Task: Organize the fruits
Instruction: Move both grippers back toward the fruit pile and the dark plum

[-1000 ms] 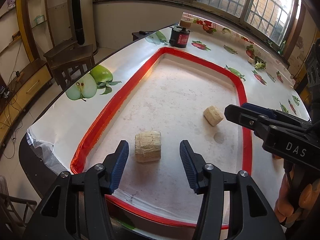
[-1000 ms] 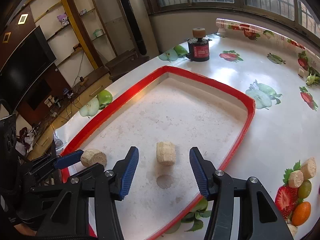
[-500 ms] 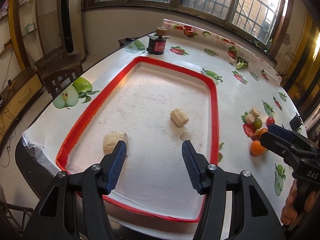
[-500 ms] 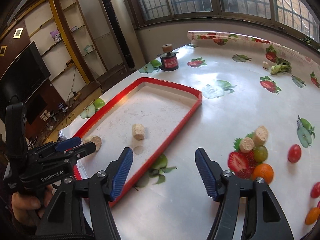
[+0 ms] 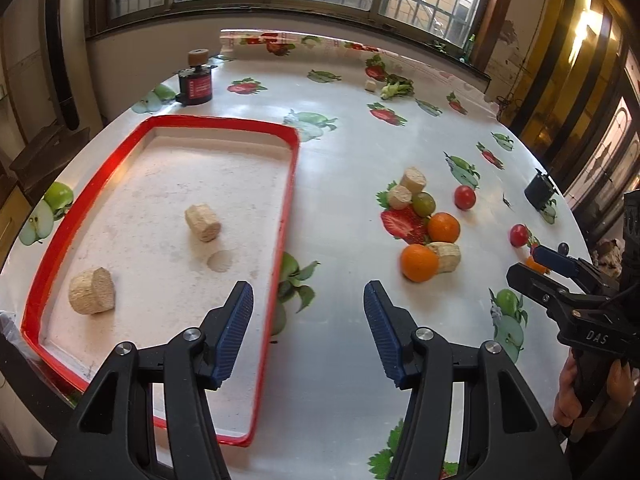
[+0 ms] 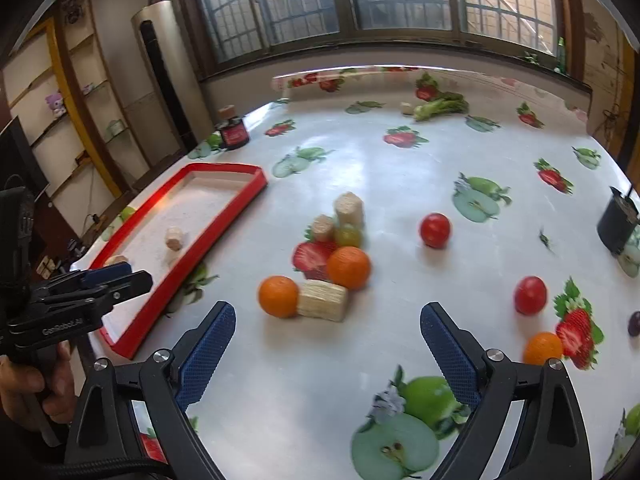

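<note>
Fetching step: both grippers hang empty beside the red tray (image 5: pixel 286 216), left gripper (image 5: pixel 308 332) jaws apart, right gripper (image 6: pixel 327 340) jaws opening toward the near orange (image 6: pixel 279 296), which calls for a straddling approach.

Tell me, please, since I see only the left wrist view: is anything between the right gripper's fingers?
Observer: No. The right gripper has its fingers opening with nothing between them, above the fruit-printed tablecloth.
Operator: Is any fruit hidden behind that gripper from my side?
Observer: Yes. A small round orange fruit lies against a printed strawberry, nearer the camera than the round red cherry tomato.
Operator: And what holds my left gripper?
Observer: A person's hand is wrapped around the handle of the left gripper.
</note>
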Action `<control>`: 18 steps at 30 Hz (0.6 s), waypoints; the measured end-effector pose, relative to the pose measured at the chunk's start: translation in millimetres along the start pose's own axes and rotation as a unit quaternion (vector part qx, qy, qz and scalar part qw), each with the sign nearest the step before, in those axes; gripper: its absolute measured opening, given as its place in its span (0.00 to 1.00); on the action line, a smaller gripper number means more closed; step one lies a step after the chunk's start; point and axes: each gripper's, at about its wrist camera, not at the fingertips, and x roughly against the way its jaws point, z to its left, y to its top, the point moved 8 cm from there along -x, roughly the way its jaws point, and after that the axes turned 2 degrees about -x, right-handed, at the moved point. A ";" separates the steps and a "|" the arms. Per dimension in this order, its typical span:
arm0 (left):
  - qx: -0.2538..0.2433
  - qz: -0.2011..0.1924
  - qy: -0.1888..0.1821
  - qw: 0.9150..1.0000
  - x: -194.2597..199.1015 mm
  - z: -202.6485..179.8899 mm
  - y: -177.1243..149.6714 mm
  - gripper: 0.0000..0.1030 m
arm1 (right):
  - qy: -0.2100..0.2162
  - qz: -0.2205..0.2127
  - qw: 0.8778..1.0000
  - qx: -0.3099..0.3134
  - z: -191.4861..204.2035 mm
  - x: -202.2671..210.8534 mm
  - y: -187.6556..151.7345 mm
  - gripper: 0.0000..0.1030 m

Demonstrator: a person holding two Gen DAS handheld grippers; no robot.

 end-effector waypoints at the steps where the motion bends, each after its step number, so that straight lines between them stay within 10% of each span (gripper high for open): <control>1: -0.005 0.002 -0.005 1.000 -1.0 -6.0 -0.8 0.55 | -0.006 0.001 1.000 -0.007 -9.2 0.9 -3.3 0.92; 18: -0.051 0.030 -0.050 0.997 -23.1 -66.9 -6.9 0.55 | -0.041 -0.012 0.997 -0.071 -82.8 31.5 -23.9 0.92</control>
